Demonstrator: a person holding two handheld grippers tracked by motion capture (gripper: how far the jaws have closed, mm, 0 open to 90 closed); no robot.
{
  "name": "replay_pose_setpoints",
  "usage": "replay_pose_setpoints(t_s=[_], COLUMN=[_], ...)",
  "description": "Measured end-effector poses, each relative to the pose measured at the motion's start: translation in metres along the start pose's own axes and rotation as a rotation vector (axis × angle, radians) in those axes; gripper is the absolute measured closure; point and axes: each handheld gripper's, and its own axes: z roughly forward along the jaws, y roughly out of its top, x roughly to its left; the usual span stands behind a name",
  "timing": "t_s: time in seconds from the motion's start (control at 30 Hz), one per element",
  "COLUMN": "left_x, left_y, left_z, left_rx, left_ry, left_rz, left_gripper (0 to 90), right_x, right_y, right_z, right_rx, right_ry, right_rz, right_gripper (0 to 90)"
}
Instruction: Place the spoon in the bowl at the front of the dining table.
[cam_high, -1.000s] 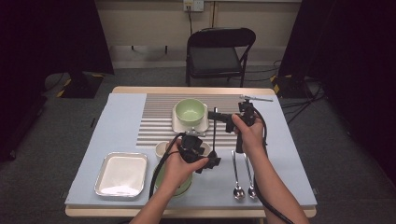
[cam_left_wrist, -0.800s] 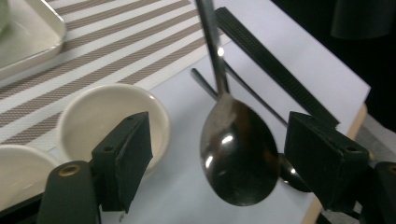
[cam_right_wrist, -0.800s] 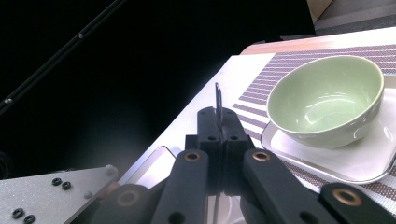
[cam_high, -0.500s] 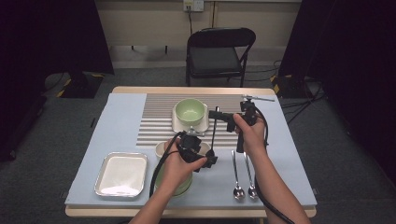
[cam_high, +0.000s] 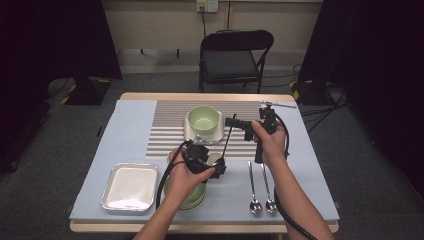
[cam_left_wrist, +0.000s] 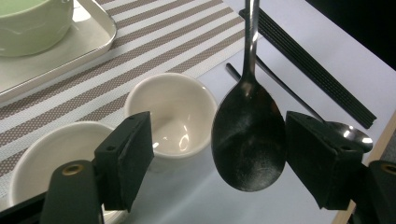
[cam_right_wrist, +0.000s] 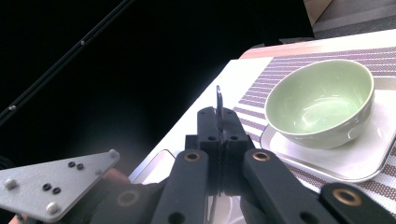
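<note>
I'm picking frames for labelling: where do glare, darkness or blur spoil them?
High view: evenly lit, slightly soft, room edges dark. Left gripper view: sharp; highlights inside the small white ceramic cup, dull sheen on the hanging steel spoon. Right gripper view: upper left nearly black, white square tray washed out, glare inside the pale green bowl.

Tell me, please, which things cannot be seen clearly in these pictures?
- Spoon: left gripper view, its handle leaves the top edge; right gripper view, the closed right gripper hides all but the handle's tip.
- Light green bowl: high view, mostly covered by the left hand.
- White dish: left gripper view, partly behind a jaw.
</note>
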Motion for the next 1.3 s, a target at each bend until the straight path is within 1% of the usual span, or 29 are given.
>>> replay_pose_setpoints(t_s=[0.03,0.13,0.3,0.33,0.37,0.43,0.5,0.53,0.57,0.63,0.73,0.77,0.83,0.93,1.03,1.1,1.13,1.2,1.23,1.27,1.3], left_x=[0.001,0.007,0.016,0.017,0.018,0.020,0.023,0.024,0.025,0.025,0.022,0.020,0.017,0.012,0.013,0.015,0.017,0.018,0.019,0.020,0.020], left_y=[0.000,-0.001,-0.001,-0.002,-0.002,-0.002,-0.002,-0.003,-0.003,-0.003,-0.002,-0.002,-0.001,0.000,0.001,0.001,0.001,0.000,0.000,0.000,0.000], left_z=[-0.001,-0.003,-0.009,-0.009,-0.010,-0.013,-0.014,-0.015,-0.016,-0.017,-0.016,-0.015,-0.013,-0.009,-0.005,-0.005,-0.006,-0.007,-0.009,-0.010,-0.009], left_rx=[0.001,-0.004,-0.005,-0.009,-0.011,-0.011,-0.017,-0.016,-0.012,-0.020,-0.021,-0.026,-0.024,-0.021,-0.004,-0.003,-0.007,-0.019,-0.024,-0.020,-0.026], left_ry=[0.003,0.011,0.033,0.029,0.030,0.049,0.061,0.054,0.053,0.043,0.017,0.002,-0.017,-0.026,0.008,0.033,0.039,0.049,0.056,0.061,0.062], left_rz=[0.004,-0.008,-0.011,-0.011,-0.020,-0.014,-0.018,-0.029,-0.022,-0.031,-0.029,-0.037,-0.033,-0.018,-0.012,-0.010,-0.006,-0.017,-0.011,-0.014,-0.021], left_gripper=[24.9,24.9,25.0,25.0,24.9,25.2,26.4,26.3,26.0,25.4,24.7,24.4,24.0,23.7,24.2,24.7,24.9,25.0,25.3,25.7,25.8], right_x=[0.000,0.001,-0.001,-0.001,-0.002,-0.002,-0.002,-0.002,-0.003,-0.004,-0.004,-0.004,-0.003,-0.002,-0.002,-0.002,-0.002,-0.003,-0.003,-0.003,-0.004], right_y=[0.000,0.001,0.001,0.000,0.000,0.000,0.000,0.000,0.000,0.000,0.001,0.001,0.001,0.000,0.000,0.000,0.000,0.000,0.000,0.000,0.000], right_z=[0.000,-0.001,-0.002,-0.002,-0.002,-0.001,-0.001,-0.002,-0.003,-0.003,-0.003,-0.003,-0.002,0.000,0.002,0.001,0.001,-0.001,-0.002,-0.002,-0.002], right_rx=[0.000,-0.003,-0.005,-0.009,-0.011,-0.004,0.001,-0.001,-0.007,-0.011,-0.018,-0.016,-0.017,-0.018,-0.016,-0.013,-0.014,-0.018,-0.022,-0.024,-0.024], right_ry=[-0.002,-0.002,0.001,0.001,0.001,-0.014,-0.011,-0.017,-0.025,-0.020,-0.016,-0.016,-0.013,-0.008,-0.003,-0.002,-0.002,-0.003,0.000,0.001,-0.001], right_rz=[0.001,0.004,0.022,0.017,0.022,0.014,0.018,0.025,0.026,0.030,0.034,0.034,0.034,0.037,0.035,0.035,0.034,0.040,0.044,0.047,0.049], right_gripper=[89.8,89.8,89.8,89.8,89.8,89.7,89.8,89.8,89.8,89.8,89.8,89.8,89.8,89.8,89.8,89.8,89.8,89.8,89.8,89.8,89.8])
